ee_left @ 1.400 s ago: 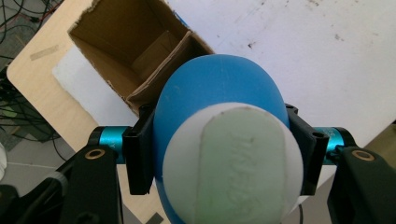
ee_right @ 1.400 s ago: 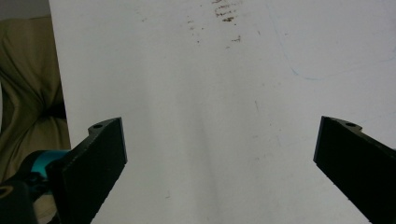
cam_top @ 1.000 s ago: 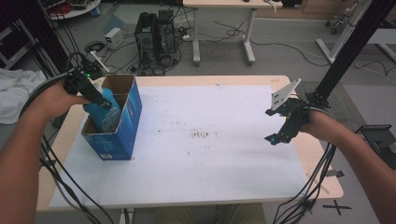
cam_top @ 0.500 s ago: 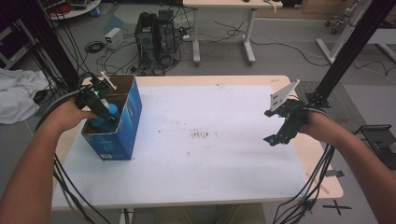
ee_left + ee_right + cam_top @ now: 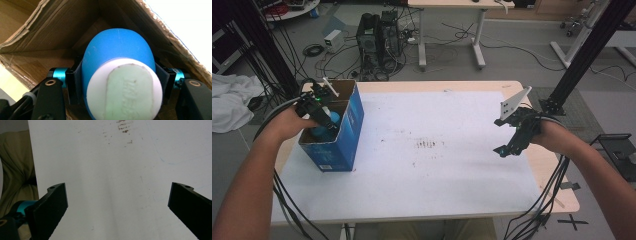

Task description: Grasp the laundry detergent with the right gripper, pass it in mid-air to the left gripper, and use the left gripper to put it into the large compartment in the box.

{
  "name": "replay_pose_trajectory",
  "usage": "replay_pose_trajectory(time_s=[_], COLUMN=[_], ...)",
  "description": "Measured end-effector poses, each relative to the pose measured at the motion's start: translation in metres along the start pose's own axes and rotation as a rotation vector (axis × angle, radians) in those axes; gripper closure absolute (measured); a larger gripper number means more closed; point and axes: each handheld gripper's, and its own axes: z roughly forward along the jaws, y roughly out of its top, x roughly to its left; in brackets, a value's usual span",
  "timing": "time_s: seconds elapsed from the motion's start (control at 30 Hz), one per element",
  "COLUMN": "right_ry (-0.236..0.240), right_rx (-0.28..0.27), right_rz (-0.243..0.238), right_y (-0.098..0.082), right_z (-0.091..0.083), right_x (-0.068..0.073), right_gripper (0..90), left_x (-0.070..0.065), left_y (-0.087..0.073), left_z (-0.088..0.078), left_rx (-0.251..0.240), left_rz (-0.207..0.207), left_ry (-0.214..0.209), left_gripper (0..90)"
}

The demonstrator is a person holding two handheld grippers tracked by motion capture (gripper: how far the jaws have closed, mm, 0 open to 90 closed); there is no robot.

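A blue cardboard box (image 5: 343, 135) with an open top stands at the table's left. My left gripper (image 5: 323, 116) reaches down into it, shut on a blue rounded object (image 5: 117, 52) with a white, pale-green-faced end (image 5: 125, 92). The brown inner walls of the box (image 5: 50, 22) surround it. The same blue object (image 5: 331, 120) shows inside the box opening. My right gripper (image 5: 512, 142) hovers over the table's right side, open with nothing between its jaws; the jaws in the right gripper view (image 5: 117, 205) stand wide apart over the white sheet.
A white sheet (image 5: 422, 165) covers the wooden table (image 5: 557, 185), with a small patch of brown marks (image 5: 427, 145) near its middle. Cables hang off both front corners. Computer towers (image 5: 377, 35) and another desk stand on the floor behind.
My left gripper has moved back and lower into the box with the blue object still in it. The right gripper has barely moved.
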Motion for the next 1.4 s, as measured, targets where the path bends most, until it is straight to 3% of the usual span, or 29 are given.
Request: replay_pose_trajectory(time_s=[0.1,0.13,0.33,0.4,0.5,0.67,0.7,0.73,0.87,0.9,0.93,0.97,1.0,1.07,1.1,1.13,1.23,1.33,1.4], right_ry=[0.002,0.001,0.002,0.005,0.003,0.009,0.010,0.007,0.006,0.007,0.007,0.007,0.007,0.007,0.007,0.006,0.003,0.004,0.002], right_rx=[-0.003,-0.002,-0.006,0.000,-0.001,-0.003,-0.002,-0.002,0.000,0.001,-0.001,0.000,0.001,0.001,0.001,0.000,-0.005,-0.010,-0.010], right_rz=[-0.002,0.008,-0.001,-0.006,-0.003,-0.015,-0.016,-0.007,-0.008,-0.009,-0.009,-0.010,-0.008,-0.007,-0.012,-0.006,-0.001,-0.008,-0.005], right_y=[0.000,-0.001,0.000,0.000,0.001,0.002,0.002,0.002,0.002,0.002,0.002,0.002,0.002,0.002,0.002,0.002,0.001,0.001,0.001], right_z=[-0.001,-0.001,0.000,0.000,0.001,0.003,0.003,0.002,0.002,0.002,0.002,0.002,0.002,0.002,0.002,0.002,0.001,0.001,0.000], right_x=[0.000,0.001,0.001,0.001,0.002,0.002,0.002,0.002,0.002,0.002,0.002,0.002,0.002,0.002,0.002,0.003,0.003,0.003,0.003], right_gripper=[1.5,1.6,1.5,1.5,1.5,1.5,1.6,1.5,1.5,1.6,1.5,1.5,1.6,1.5,1.5,1.5,1.5,1.5,1.6], left_x=[0.002,0.001,0.003,0.006,0.007,0.008,0.008,0.007,0.007,0.006,0.007,0.006,0.006,0.005,0.006,0.005,0.006,0.004,0.001], left_y=[0.000,-0.001,-0.002,-0.003,-0.006,-0.008,-0.008,-0.008,-0.008,-0.009,-0.008,-0.009,-0.009,-0.009,-0.009,-0.009,-0.009,-0.009,-0.009], left_z=[0.000,0.000,-0.003,-0.008,-0.010,-0.013,-0.013,-0.014,-0.018,-0.019,-0.021,-0.021,-0.023,-0.025,-0.030,-0.031,-0.036,-0.039,-0.043], left_rx=[0.005,-0.006,-0.024,-0.012,-0.025,-0.022,-0.022,-0.047,-0.048,-0.064,-0.052,-0.072,-0.066,-0.092,-0.080,-0.096,-0.097,-0.115,-0.118], left_rz=[0.005,-0.014,-0.028,-0.006,-0.023,0.004,0.004,-0.020,-0.010,-0.028,-0.012,-0.027,-0.010,-0.021,-0.002,-0.016,0.008,-0.021,0.000], left_ry=[0.002,0.002,0.001,0.008,0.004,0.001,0.001,0.001,-0.003,-0.004,-0.006,-0.008,-0.010,-0.018,-0.018,-0.018,-0.011,-0.017,-0.022], left_gripper=[37.7,37.6,34.9,34.9,34.9,34.4,31.0,30.6,30.6,30.6,30.6,30.6,30.5,30.5,30.6,30.5,30.5,24.8,24.7])
